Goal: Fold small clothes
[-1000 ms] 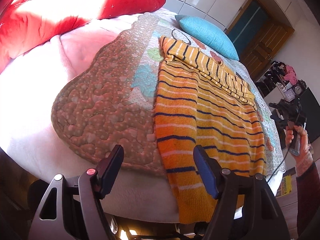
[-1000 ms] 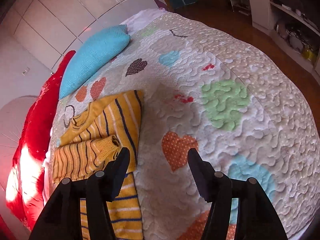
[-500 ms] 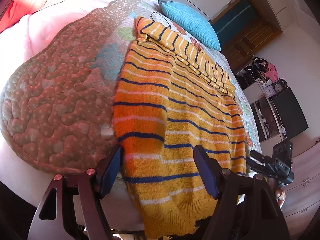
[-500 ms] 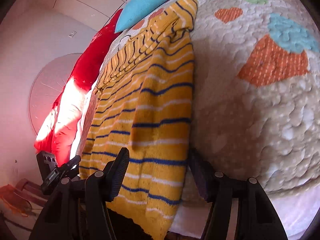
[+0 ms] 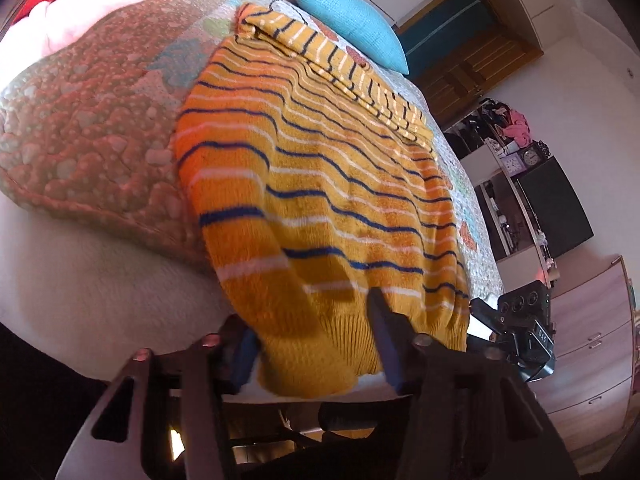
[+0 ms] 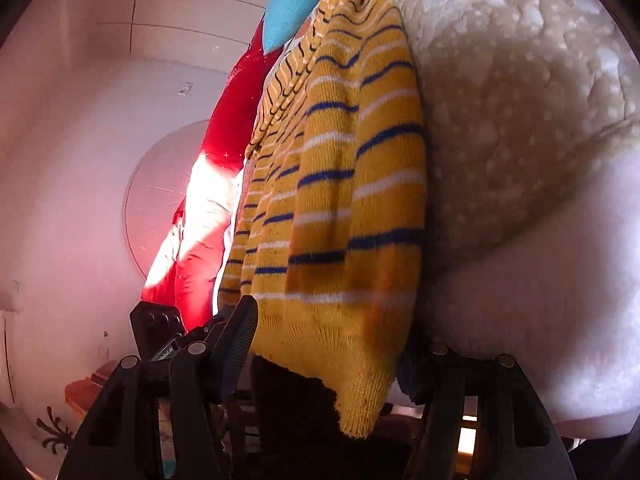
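The striped sweater hangs over the bed edge, its hem filling the gap between the parted fingers of both the left claw and the right claw. Farther up the quilt, a blue pillow blocks the far end, while bare quilt lies open on either side of the sweater.

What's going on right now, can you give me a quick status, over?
Left gripper open, straddling the hem of the striped sweater. Right gripper open at the other hem corner. Sweater hangs over the bed edge. Nothing blocking.
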A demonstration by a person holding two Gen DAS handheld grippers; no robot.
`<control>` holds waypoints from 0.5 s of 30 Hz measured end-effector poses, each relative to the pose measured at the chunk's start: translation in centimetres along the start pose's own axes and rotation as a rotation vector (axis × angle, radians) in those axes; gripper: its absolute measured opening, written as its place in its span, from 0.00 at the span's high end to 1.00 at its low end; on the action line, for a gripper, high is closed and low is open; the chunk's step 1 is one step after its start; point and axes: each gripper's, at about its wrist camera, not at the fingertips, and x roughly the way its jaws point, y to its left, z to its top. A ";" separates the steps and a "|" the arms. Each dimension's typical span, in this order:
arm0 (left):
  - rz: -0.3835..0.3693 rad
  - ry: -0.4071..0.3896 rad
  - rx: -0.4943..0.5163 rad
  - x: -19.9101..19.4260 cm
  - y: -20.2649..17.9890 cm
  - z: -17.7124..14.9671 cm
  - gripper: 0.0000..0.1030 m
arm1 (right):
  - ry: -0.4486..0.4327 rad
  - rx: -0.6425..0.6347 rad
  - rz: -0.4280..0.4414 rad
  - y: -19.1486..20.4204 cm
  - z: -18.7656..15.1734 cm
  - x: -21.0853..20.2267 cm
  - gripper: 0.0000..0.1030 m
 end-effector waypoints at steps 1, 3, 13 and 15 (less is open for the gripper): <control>0.014 0.019 -0.002 0.6 0.0 -0.1 0.80 | -0.011 -0.002 -0.004 0.0 -0.5 0.2 0.37; 0.040 0.027 -0.028 1.1 0.2 0.0 0.89 | -0.029 0.016 -0.028 0.0 -0.4 0.1 0.56; 0.066 -0.126 0.006 -4.6 -1.7 -1.2 0.92 | -0.039 -0.062 -0.065 2.0 -2.4 -3.3 0.93; 0.087 -0.141 0.032 -4.8 -2.3 -1.1 0.92 | -0.034 -0.072 -0.087 2.0 -2.4 -3.2 0.93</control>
